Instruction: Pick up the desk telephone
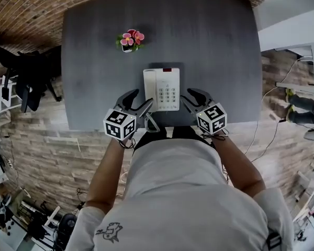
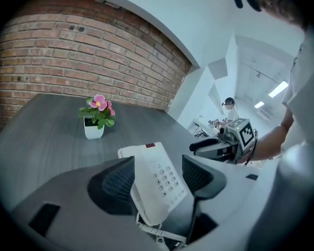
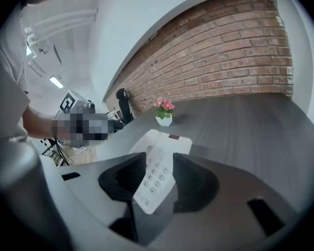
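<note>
No legible print on the telephone (image 1: 161,89)

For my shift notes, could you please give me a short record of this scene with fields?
telephone: white, lying flat on the grey table near its front edge
flower pot: pink blooms, farther back and to the left
left gripper: beside telephone's left edge, jaws apart, gripping nothing
right gripper: beside telephone's right edge, jaws apart, gripping nothing
task state: telephone not yet lifted

Glossy white plastic telephone (image 1: 161,89), matt table (image 1: 214,46)
</note>
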Motion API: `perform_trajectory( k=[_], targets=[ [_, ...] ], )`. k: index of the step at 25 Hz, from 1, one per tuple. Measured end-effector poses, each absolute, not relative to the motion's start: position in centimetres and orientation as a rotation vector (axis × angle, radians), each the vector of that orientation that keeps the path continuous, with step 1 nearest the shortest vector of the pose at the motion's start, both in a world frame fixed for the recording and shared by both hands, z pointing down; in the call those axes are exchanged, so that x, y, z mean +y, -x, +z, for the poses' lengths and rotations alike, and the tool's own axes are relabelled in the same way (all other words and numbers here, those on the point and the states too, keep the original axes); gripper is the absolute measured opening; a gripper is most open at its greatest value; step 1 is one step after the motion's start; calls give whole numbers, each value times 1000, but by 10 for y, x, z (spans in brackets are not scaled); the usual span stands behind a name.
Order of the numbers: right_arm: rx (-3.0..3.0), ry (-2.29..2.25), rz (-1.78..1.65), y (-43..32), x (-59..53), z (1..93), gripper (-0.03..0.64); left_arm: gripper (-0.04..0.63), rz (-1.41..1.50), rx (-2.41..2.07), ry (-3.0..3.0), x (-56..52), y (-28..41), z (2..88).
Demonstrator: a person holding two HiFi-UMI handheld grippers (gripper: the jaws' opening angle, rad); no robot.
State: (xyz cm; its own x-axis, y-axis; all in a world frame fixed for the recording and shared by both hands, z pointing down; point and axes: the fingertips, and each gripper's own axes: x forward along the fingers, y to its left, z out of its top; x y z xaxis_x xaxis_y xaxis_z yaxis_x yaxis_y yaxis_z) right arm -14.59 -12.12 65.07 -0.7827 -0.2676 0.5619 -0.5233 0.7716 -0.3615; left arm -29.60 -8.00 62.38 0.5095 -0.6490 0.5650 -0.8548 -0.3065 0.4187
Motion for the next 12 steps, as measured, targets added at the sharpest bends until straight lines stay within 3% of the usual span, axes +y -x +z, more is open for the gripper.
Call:
perform_trajectory(
  k=[12],
  targets=[
    [-2311, -589, 891, 143, -113, 738, 164, 328, 447, -1076, -1983, -73, 300, 710]
  ],
)
